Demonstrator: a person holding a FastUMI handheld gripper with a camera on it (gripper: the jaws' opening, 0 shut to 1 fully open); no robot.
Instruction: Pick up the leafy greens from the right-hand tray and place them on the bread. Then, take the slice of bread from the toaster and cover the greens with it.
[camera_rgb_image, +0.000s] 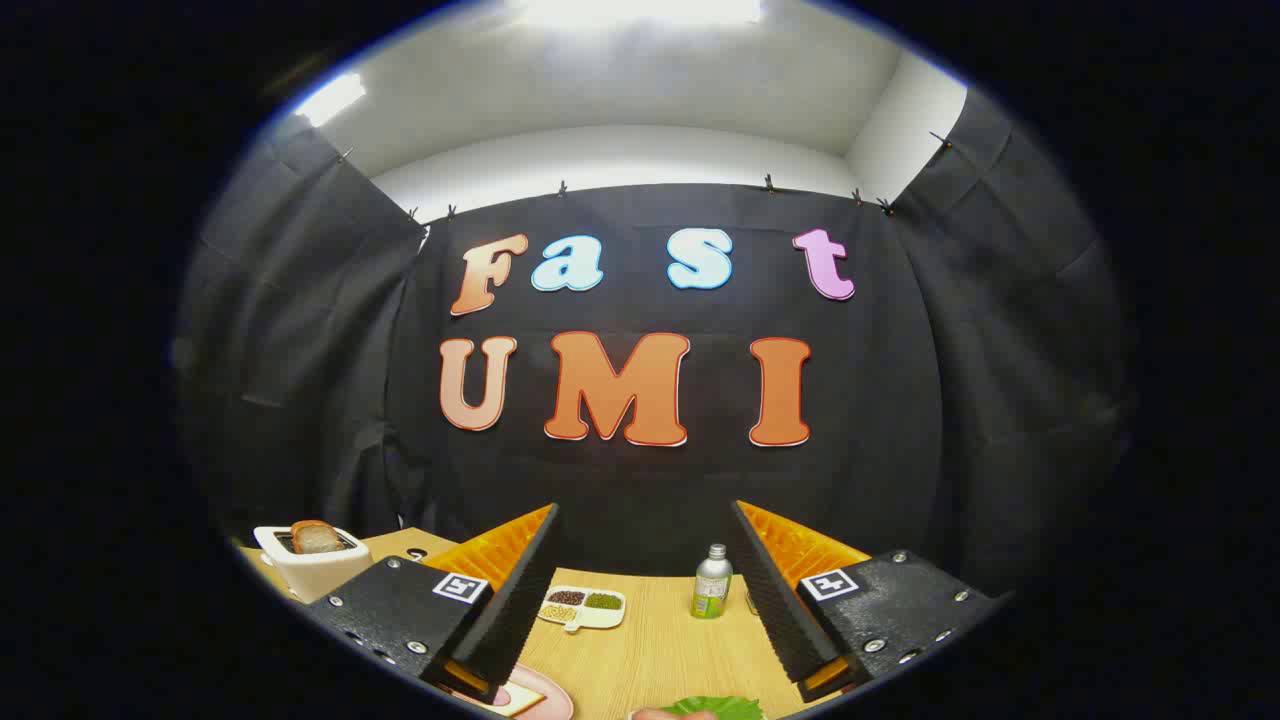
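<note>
Above the wooden table (660, 640), your gripper (645, 590) hangs with its fingers spread wide, nothing between them.

Leafy greens (715, 708) lie low between the fingers, close under them, on a tray whose rim you barely see. Bread (515, 698) on a pink plate (550, 695) sits beside the left finger's base. Beyond the left finger stands a white toaster (312, 568) with a slice (316, 537) sticking up. Further ahead, between the fingers: a small divided dish (583, 607) and a metal bottle (712, 582).
</note>
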